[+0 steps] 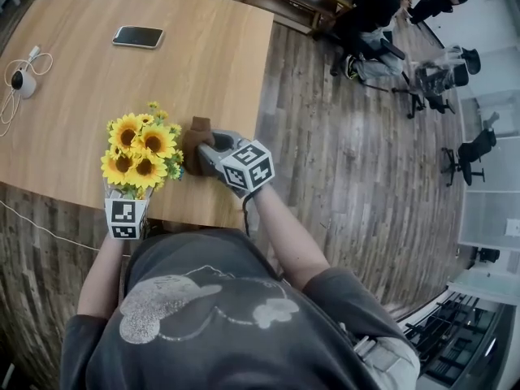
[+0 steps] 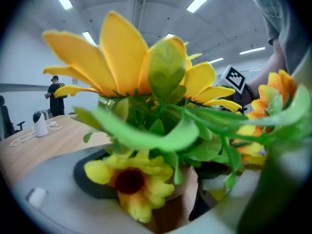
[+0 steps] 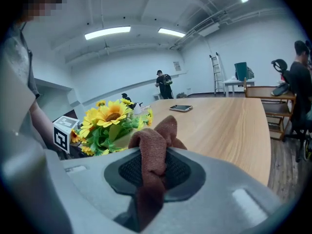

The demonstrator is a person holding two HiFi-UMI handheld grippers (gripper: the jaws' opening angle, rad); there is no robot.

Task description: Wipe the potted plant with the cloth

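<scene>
The potted plant [image 1: 140,149], a bunch of yellow sunflowers with green leaves, stands at the near edge of the wooden table [image 1: 187,63]. My left gripper [image 1: 134,187] reaches in under the blooms from the near side. In the left gripper view the brown pot [image 2: 170,208] sits between the two grey jaws, which grip it, and flowers fill the picture. My right gripper [image 1: 201,151] is just right of the plant, shut on a brown cloth [image 1: 195,134]. The cloth [image 3: 153,150] bunches up over the pads, close to the flowers [image 3: 109,123].
A dark phone [image 1: 138,36] lies far back on the table, and a white device with a cable [image 1: 23,81] at its left edge. Wooden floor and office chairs [image 1: 439,80] are to the right. People stand in the distance [image 3: 165,84].
</scene>
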